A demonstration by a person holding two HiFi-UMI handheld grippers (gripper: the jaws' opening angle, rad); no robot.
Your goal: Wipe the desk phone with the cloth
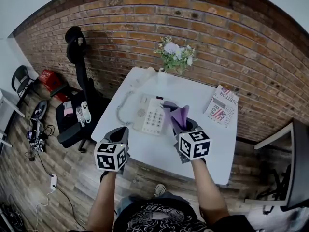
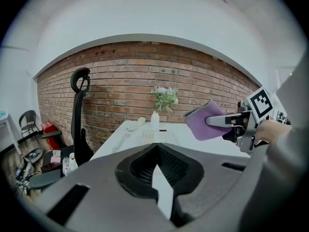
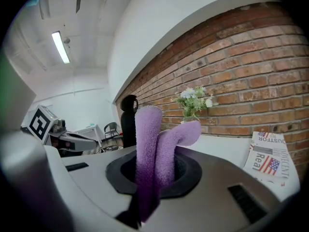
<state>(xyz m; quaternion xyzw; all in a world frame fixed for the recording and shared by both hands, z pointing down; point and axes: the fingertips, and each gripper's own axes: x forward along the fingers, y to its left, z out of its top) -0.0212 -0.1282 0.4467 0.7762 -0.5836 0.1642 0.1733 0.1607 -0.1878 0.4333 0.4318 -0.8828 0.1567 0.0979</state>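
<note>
The right gripper (image 1: pixel 183 127) (image 3: pixel 147 197) is clamped on the purple cloth (image 1: pixel 178 114) (image 3: pixel 147 144), which stands up folded between its jaws, held above the white table (image 1: pixel 203 146) just right of the desk phone (image 1: pixel 152 116). The left gripper (image 1: pixel 119 132) (image 2: pixel 157 172) holds nothing, its jaws drawn together, near the phone's front left. The handset (image 1: pixel 143 77) lies off the cradle at the table's far side

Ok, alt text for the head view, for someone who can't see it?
Seen from above, the right tongs hold a purple cloth beside a white desk phone on a white table; the left tongs hover empty near its front edge.
</note>
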